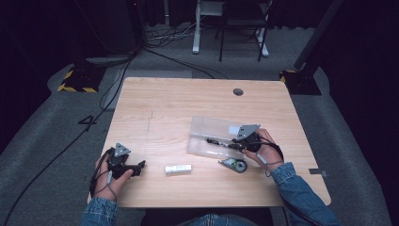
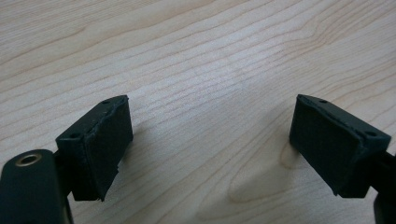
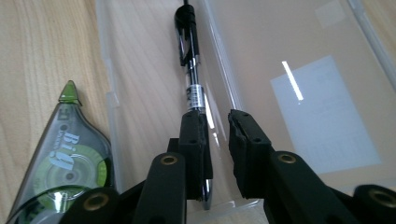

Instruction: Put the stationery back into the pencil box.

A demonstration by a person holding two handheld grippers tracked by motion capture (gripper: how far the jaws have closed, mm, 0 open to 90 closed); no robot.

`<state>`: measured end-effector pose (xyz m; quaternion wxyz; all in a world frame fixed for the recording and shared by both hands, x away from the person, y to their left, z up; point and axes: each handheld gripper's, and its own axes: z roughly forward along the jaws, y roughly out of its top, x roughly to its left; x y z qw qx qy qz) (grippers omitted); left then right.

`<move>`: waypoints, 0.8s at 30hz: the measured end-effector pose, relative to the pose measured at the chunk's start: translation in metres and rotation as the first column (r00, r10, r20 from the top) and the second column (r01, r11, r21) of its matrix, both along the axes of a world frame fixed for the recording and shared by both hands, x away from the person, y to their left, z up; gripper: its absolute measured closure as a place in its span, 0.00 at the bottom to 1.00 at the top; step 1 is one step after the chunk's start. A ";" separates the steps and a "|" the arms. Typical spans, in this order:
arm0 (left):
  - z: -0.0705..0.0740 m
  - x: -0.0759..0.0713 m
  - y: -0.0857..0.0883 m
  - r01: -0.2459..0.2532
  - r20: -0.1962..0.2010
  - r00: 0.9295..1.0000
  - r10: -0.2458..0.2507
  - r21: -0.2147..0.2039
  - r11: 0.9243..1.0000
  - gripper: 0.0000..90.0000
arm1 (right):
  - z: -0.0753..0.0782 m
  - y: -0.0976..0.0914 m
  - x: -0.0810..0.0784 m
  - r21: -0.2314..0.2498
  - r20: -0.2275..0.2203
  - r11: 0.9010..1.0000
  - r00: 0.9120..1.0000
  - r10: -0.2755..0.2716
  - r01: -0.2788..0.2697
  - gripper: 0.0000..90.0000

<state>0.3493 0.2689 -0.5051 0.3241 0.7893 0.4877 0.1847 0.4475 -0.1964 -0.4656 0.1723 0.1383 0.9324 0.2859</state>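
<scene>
Overhead, my left gripper rests on the table well apart from the clear case, while my right gripper sits over the black pen inside that case. Along the left gripper, the jaws stand wide over bare wood. Along the right gripper, the jaws are slightly parted, the pen just left of the gap and unclamped, a correction tape beside the case.

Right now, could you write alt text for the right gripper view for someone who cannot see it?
A black pen with a clip lies in an open clear plastic case, between the slightly parted black tongs. A green, teardrop-shaped correction tape dispenser rests on the light wooden table to the left.
</scene>
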 end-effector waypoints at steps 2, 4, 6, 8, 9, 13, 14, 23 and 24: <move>0.000 0.000 0.000 0.000 0.000 1.000 0.000 0.000 1.000 0.15 | 0.000 0.000 0.000 -0.001 0.008 1.000 1.000 0.001 -0.001 0.83; 0.000 0.000 0.000 0.000 0.000 1.000 0.000 0.000 1.000 0.15 | -0.001 0.000 0.000 -0.003 0.008 1.000 1.000 -0.006 0.006 0.81; 0.000 0.000 0.000 0.000 0.000 1.000 0.000 0.000 1.000 0.15 | -0.001 0.000 0.000 -0.003 0.010 1.000 1.000 -0.004 0.004 0.80; 0.000 0.000 0.000 0.000 0.000 1.000 0.000 0.000 1.000 0.15 | -0.001 0.000 0.000 -0.002 0.008 1.000 1.000 -0.007 0.007 0.80; 0.000 0.000 0.000 0.000 0.000 1.000 0.000 0.000 1.000 0.15 | 0.000 0.000 0.000 0.002 0.010 1.000 1.000 -0.006 0.006 0.79; 0.000 0.000 0.000 0.000 0.000 1.000 0.000 0.000 1.000 0.15 | 0.002 0.000 -0.002 0.044 -0.008 0.999 1.000 -0.006 0.006 0.76; 0.000 0.000 0.000 0.000 0.000 1.000 0.000 -0.001 1.000 0.15 | 0.004 0.000 -0.002 0.052 -0.014 0.999 1.000 -0.006 0.007 0.75; 0.000 0.000 0.000 0.000 0.000 1.000 0.000 0.000 1.000 0.15 | 0.004 0.000 -0.008 0.059 -0.138 0.998 0.990 0.026 -0.018 0.89; 0.000 0.000 0.000 0.001 -0.003 1.000 -0.001 0.000 1.000 0.15 | 0.002 0.000 -0.007 0.051 -0.145 0.999 0.989 0.022 -0.015 0.88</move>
